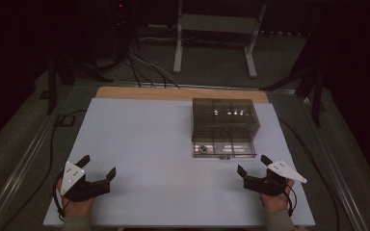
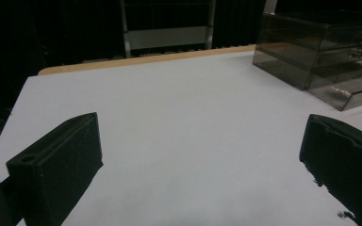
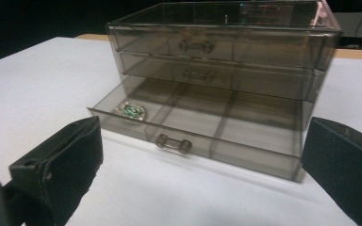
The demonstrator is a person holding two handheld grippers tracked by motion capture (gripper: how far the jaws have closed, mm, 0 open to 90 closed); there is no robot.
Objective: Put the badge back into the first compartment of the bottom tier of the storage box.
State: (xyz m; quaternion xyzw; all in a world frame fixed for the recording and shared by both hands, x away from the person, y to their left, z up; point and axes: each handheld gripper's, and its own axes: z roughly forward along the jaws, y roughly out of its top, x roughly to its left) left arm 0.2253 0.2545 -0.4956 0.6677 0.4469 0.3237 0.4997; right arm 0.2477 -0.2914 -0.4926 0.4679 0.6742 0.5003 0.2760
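Your right gripper [image 1: 251, 166] is the nearer one to the work: the smoked clear drawer box [image 1: 225, 120] sits on the white table [image 1: 139, 144] just ahead of it and a little to its left, while your left gripper [image 1: 99, 166] rests well apart at the near left corner with only bare table in front of it. Both sets of jaws are spread wide and hold nothing. Count three drawers stacked in one box; the top two are shut, and the bottom drawer [image 3: 202, 127] is pulled out toward you. Its long axis runs across the table, left to right, so its front wall faces your right jaws almost squarely, with one small handle [image 3: 172, 142] at the middle of that wall. Inside, dividers split the drawer into compartments, and one small round greenish trinket [image 3: 133, 111] lies in the front left compartment, nearest the corner; I cannot tell just what it is. From the right gripper view the handle lies between the jaws and ahead, so a straight push forward looks like what would close the drawer, whereas reaching the trinket would mean going left and over the front wall.
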